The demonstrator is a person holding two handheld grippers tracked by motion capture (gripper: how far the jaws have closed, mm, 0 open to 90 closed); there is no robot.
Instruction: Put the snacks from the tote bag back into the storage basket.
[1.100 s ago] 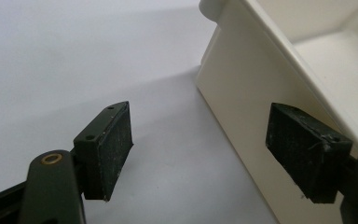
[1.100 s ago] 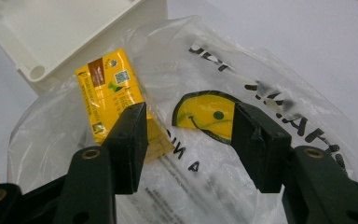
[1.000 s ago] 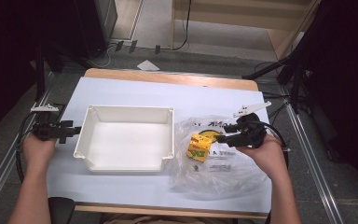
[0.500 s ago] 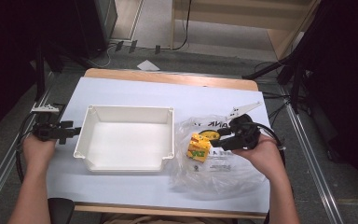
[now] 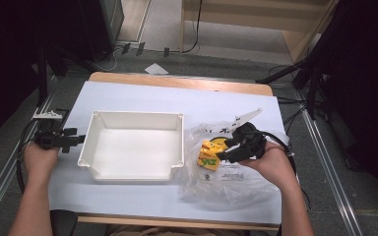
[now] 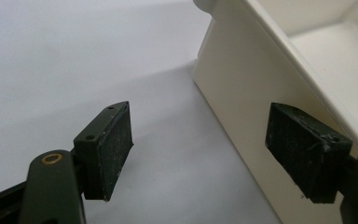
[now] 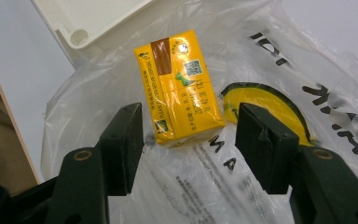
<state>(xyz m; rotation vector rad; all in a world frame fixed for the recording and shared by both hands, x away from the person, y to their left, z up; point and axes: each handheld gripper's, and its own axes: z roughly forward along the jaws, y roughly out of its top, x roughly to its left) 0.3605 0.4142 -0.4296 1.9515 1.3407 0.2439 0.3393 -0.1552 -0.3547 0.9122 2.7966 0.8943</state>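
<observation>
A yellow drink carton lies flat on a crumpled clear plastic bag, just right of the white tray. My right gripper stands open around the carton's near end; its pads do not touch the carton, and the jaws have just been opening. From above, the carton lies right at the tips of that gripper. My left gripper rests open by the tray's left wall. In the left gripper view its jaws hold nothing, and the right pad sits close to the tray wall.
The bag spreads over the right part of the white table cover, with black lettering and a yellow-and-black round mark. The tray's inside is bare. Metal rails run along both table sides, and dark stands are beyond.
My right gripper has slid left over the bag toward the yellow carton, and its jaws stand a little wider. The left gripper has stayed by the tray.
</observation>
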